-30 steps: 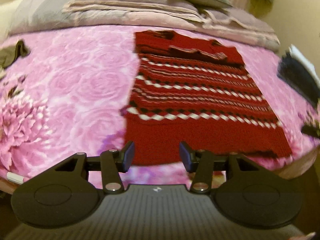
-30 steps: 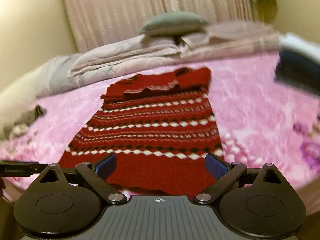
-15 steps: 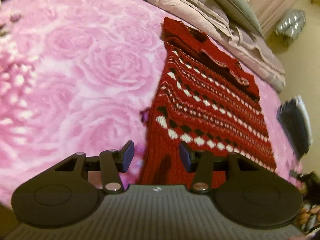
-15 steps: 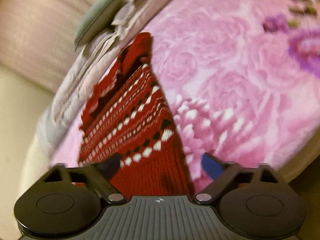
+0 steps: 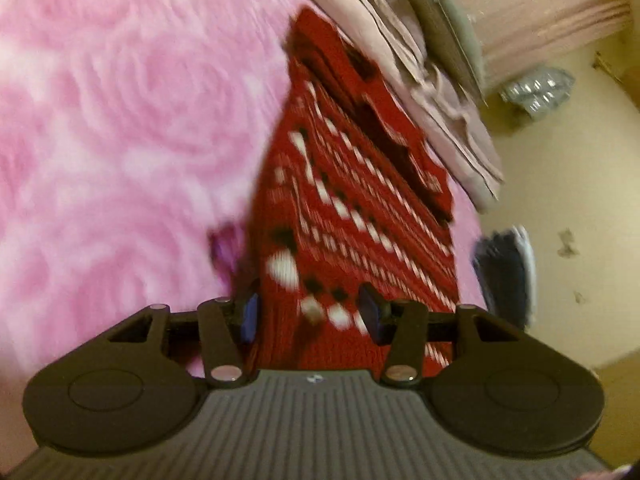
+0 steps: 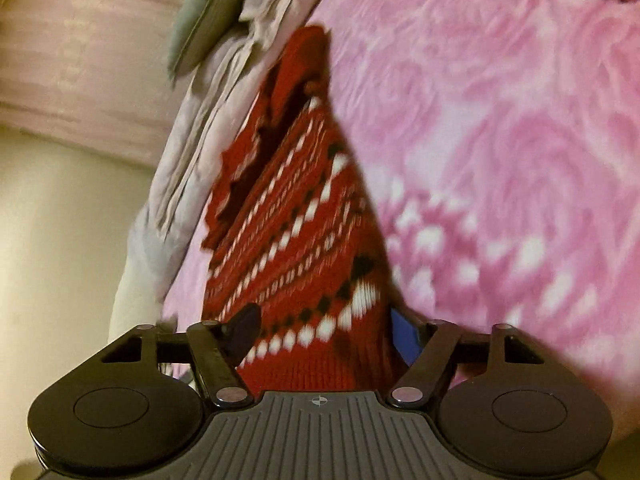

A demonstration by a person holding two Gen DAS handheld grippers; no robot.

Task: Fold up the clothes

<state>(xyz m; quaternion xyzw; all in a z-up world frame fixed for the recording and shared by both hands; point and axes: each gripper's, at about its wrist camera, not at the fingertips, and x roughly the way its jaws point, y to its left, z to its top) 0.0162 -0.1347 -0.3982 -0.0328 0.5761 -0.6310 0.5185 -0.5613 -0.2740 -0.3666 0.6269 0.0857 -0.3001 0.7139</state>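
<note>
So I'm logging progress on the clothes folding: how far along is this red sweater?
Done: the red patterned sweater lies flat on the pink rose bedspread, its top part apparently already folded in. In hand: the left gripper and right gripper straddle its near hem corners; the left's jaws are open, the right's are closing, with nothing pinched yet. Left: grip the hem and fold it over.

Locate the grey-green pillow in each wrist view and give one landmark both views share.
Left wrist: the grey-green pillow is at the top, right of centre, on the folded pale bedding.
Right wrist: pillow at the top, left of centre, on the same bedding.
Shared landmark: the red patterned sweater lying just below the pillow.
</note>
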